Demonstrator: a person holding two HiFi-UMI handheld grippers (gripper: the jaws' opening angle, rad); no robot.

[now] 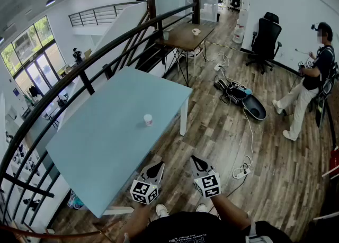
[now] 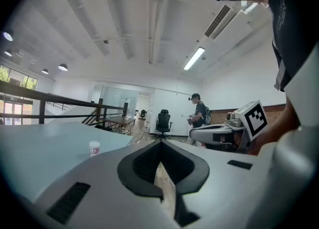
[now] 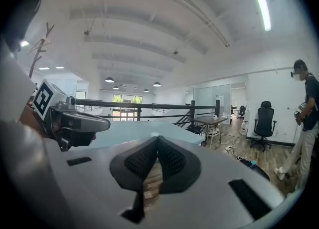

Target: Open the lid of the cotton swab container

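Cotton swab container (image 1: 148,120): untouched, upright and alone on the light blue table (image 1: 100,152), toward the table's right edge. Lid apparently on, though too small in every view to be sure.

Nearest, at the bottom of the head view: left gripper (image 1: 158,165) and right gripper (image 1: 195,158), side by side over the wooden floor (image 1: 265,146). Just short of the table's near right corner and well apart from the container. Both with jaws pressed together and nothing between them, only floorboards showing through the slit in each gripper view. Both aimed roughly level, toward the far side of the room.

Farther out, in the left gripper view: the container small, to the left, on the tabletop.

Beyond the table: black railing (image 1: 79,75) along the left, wooden desk (image 1: 183,36), black office chair (image 1: 266,38), and a person (image 1: 310,86) standing at far right. None of them part of the job.

Judged stage: the very start, nothing done. Left to do: reach over the table, spread the jaws, steady the body with one gripper, and work the lid open with the other.
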